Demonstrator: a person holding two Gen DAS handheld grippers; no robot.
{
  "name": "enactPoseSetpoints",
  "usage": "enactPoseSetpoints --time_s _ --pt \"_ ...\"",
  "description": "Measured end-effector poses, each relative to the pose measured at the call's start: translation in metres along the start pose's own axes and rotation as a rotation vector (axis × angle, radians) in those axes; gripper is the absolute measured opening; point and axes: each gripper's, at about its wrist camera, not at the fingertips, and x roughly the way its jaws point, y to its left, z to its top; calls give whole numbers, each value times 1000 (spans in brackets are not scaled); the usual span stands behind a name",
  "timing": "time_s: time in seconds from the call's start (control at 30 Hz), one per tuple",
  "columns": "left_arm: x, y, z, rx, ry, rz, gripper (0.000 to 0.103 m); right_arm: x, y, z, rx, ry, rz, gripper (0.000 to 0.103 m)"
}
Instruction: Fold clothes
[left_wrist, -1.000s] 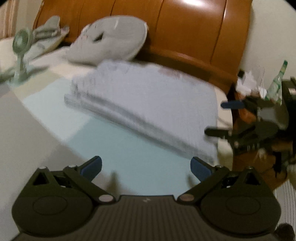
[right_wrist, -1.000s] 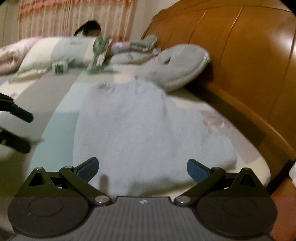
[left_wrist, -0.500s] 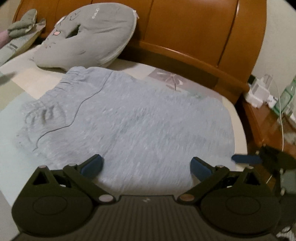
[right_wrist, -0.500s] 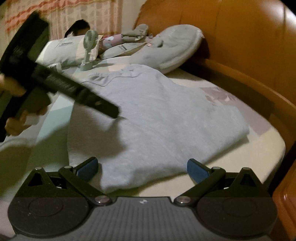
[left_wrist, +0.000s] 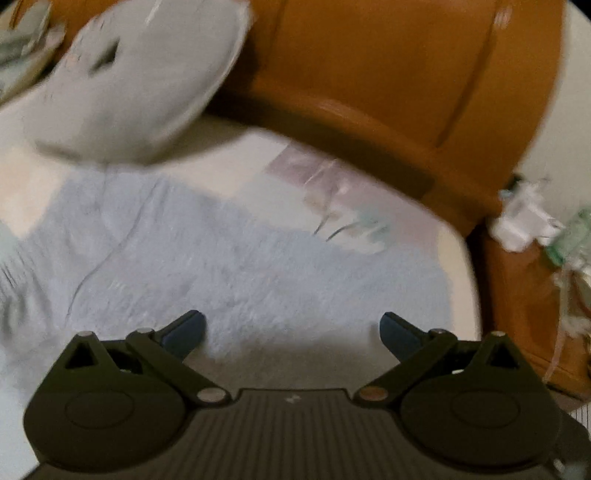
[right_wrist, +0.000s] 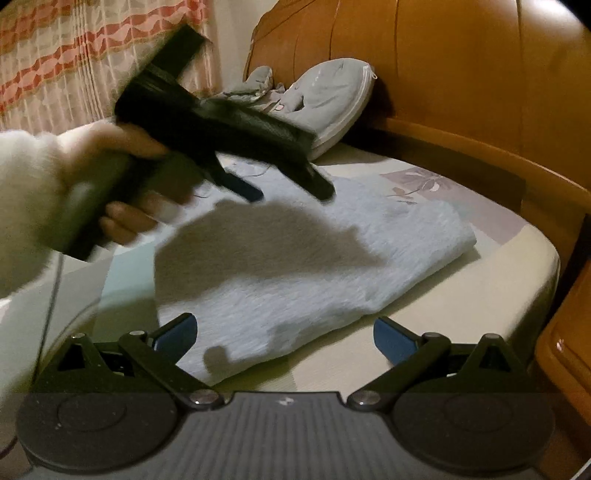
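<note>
A pale blue fleecy garment (left_wrist: 236, 273) (right_wrist: 306, 273) lies folded flat on the bed near its corner. My left gripper (left_wrist: 291, 332) hangs open low over the garment's middle, nothing between its blue pads. In the right wrist view the left gripper (right_wrist: 291, 188) shows as a black tool above the garment, held by a hand (right_wrist: 125, 218) in a cream sleeve. My right gripper (right_wrist: 284, 336) stands open at the garment's near edge, one pad over the cloth and the other over the bare sheet.
A grey round cushion (left_wrist: 136, 81) (right_wrist: 332, 99) leans on the orange wooden headboard (left_wrist: 388, 74) (right_wrist: 461, 74). The mattress corner (right_wrist: 517, 273) drops off at the right beside a wooden bedside table (left_wrist: 524, 295) with white clutter. A striped curtain (right_wrist: 74, 55) hangs at the far left.
The left gripper has swung in over the garment and closer to the headboard. The right gripper has drawn nearer to the garment's near edge. Both stayed open.
</note>
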Motion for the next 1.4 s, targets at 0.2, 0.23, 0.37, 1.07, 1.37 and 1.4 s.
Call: enactPoseSetpoints --time_s 0.2,0.23,0.37,1.07,1.37,1.4 --pt "-20 -11 14 38 -48 -15 101 -8 -3 -5 36 8 -6 103" --pt "-22 -12 19 51 -68 -24 101 -9 -4 -5 43 6 -3 103" --pt "6 -7 31 22 -25 9 102 -8 -4 -4 64 11 2 103" --pt "-156 7 -106 171 -180 401 102 68 -29 107 -96 12 39 103" --pt "-168 18 -188 89 -92 487 102 140 -6 109 -204 151 9 103" --pt "-169 18 -193 78 -92 490 102 139 -9 107 -175 147 17 103"
